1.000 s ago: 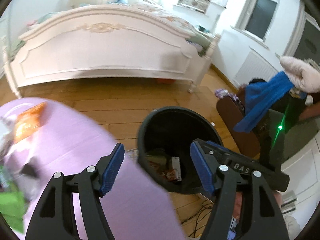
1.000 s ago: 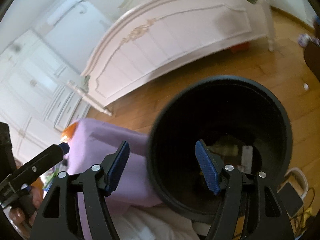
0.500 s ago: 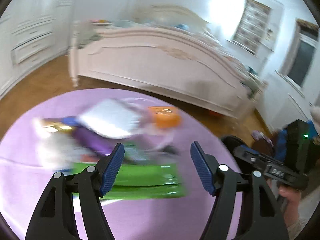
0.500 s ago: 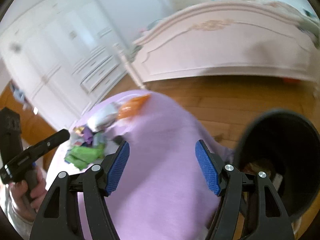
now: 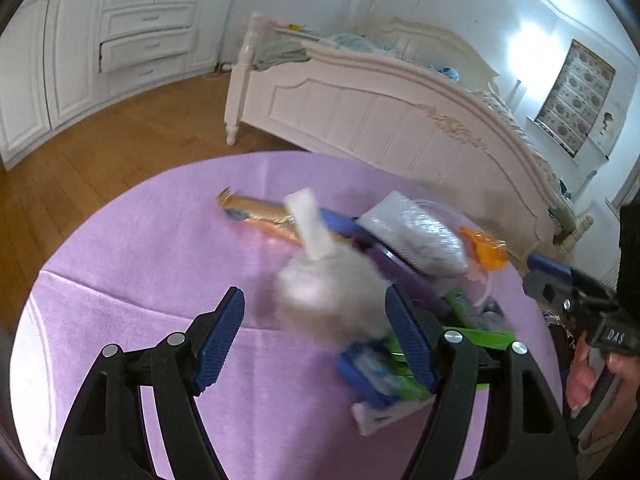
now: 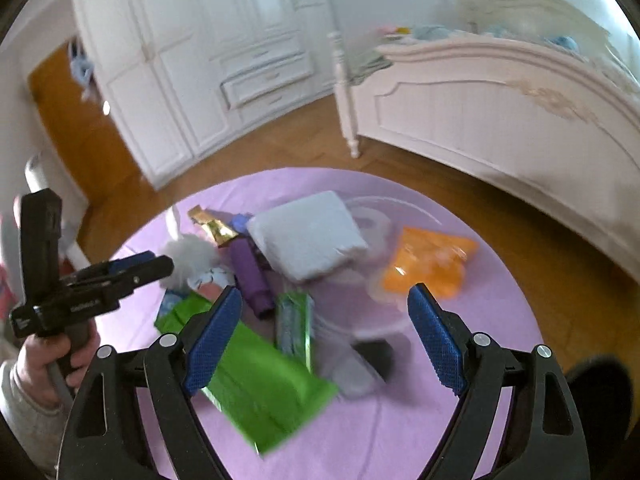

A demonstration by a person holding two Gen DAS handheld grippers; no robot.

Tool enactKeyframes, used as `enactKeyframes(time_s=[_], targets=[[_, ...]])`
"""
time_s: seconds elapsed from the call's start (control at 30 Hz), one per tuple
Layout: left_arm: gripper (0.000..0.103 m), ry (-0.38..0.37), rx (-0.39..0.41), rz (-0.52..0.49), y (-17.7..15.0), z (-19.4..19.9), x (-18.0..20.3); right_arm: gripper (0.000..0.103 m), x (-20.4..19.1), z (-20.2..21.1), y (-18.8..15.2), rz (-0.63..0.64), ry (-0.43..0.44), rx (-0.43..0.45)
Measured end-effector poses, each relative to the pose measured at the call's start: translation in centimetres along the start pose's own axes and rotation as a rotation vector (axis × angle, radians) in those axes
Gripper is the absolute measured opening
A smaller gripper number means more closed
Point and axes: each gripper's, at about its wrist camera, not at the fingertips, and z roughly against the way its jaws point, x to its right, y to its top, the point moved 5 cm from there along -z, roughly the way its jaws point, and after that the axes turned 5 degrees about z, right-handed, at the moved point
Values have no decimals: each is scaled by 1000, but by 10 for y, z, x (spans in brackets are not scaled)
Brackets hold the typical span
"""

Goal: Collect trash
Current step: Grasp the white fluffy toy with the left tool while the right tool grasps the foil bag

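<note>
A pile of trash lies on a round purple-covered table [image 5: 140,264]. It holds a crumpled white tissue wad [image 5: 328,300], a gold wrapper [image 5: 260,214], a white packet [image 6: 306,236], an orange packet [image 6: 428,262], a purple tube [image 6: 250,276] and a green bag [image 6: 256,380]. My left gripper [image 5: 316,340] is open and empty, its fingers on either side of the tissue wad, just above it. My right gripper [image 6: 324,336] is open and empty over the green bag and a clear wrapper [image 6: 352,364]. The black bin's rim [image 6: 600,372] shows at the lower right.
A white bed footboard [image 5: 380,120] stands behind the table. White wardrobes with drawers [image 6: 224,60] line the far wall. Wooden floor [image 5: 100,148] surrounds the table. Each view shows the other gripper at its edge: the right one [image 5: 580,300] and the left one [image 6: 92,284].
Both grippers swung left from the black bin to the table. The trash pile has come to lie between and under the open fingers.
</note>
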Motion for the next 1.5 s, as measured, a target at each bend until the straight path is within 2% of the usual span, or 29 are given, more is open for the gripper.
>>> enactKeyframes(time_s=[0.17, 0.37, 0.47, 0.57, 0.63, 0.7, 0.87, 0.97, 1.13, 1.27, 1.5], targets=[[73, -37, -21, -1, 1, -6, -6, 84, -13, -42, 21, 89, -23, -79], [73, -84, -39, -15, 3, -15, -3, 84, -12, -93, 36, 145, -53, -192], [73, -110, -53, -4, 3, -20, -3, 84, -5, -111, 33, 126, -38, -246], [72, -127, -67, 2, 0, -26, 0, 84, -1, -117, 31, 92, -12, -253], [66, -133, -59, -3, -1, -28, 0, 76, -1, -117, 29, 90, -2, -248], [52, -156, -68, -9, -3, -30, 3, 68, -1, -114, 29, 99, -13, -237], [44, -171, -55, 3, -6, -28, 3, 55, -2, -102, 30, 96, -19, -200], [43, -179, -47, 22, -7, -24, 0, 49, -5, -93, 29, 87, -15, -176], [43, -177, 14, 39, -3, -4, -2, 48, -1, -60, 29, 21, 10, -82], [43, -182, 74, 29, 4, 24, 0, 48, 1, -25, 30, -63, 74, 6], [43, -196, 150, -15, 13, 63, 24, 48, 9, 37, 12, -182, 124, 149]])
